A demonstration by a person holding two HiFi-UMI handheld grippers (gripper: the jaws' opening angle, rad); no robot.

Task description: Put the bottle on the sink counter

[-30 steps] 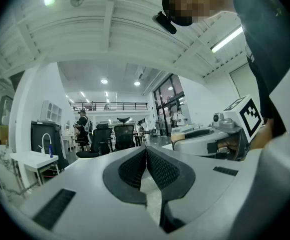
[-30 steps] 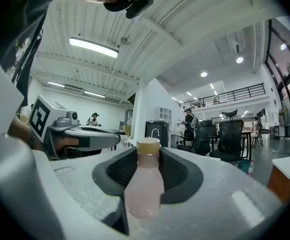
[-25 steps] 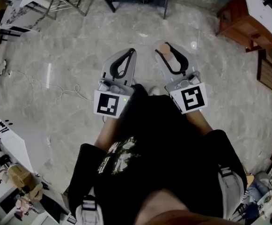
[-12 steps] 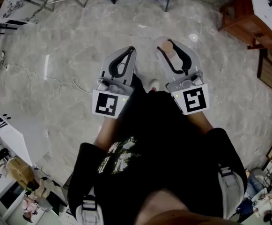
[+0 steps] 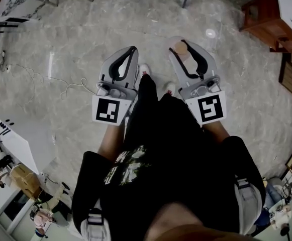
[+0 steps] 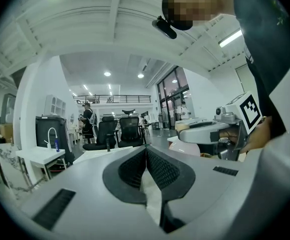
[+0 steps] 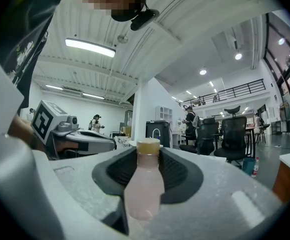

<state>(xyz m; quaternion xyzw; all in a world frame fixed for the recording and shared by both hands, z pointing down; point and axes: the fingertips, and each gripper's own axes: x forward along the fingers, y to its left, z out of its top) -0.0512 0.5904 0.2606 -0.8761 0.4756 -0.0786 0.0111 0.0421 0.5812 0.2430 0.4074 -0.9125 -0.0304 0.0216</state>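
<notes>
Carrying stage, judged from the pose: both tools are held out in front of the person's body above the marble floor [image 5: 60, 44]. The right gripper [image 5: 185, 45] has its jaws partly apart and closed on the pink bottle [image 7: 144, 184], which stands upright between the pads with its tan cap [image 7: 148, 146] level with the jaw tips and its base toward the jaw roots. The left gripper [image 6: 145, 149] is empty, its ribbed pads pressed together along their length. Well beyond the left jaw tips and off to their left stands a white counter [image 6: 35, 156] with a curved tap [image 6: 49, 134]; this is probably the sink counter, though no basin can be made out. No surface lies under either pair of jaws, so placement is not yet possible. To do the step well, the grip should be held even and the bottle kept upright in transit. The jaws should part only once the base rests flat on the counter, clear of the tap.
</notes>
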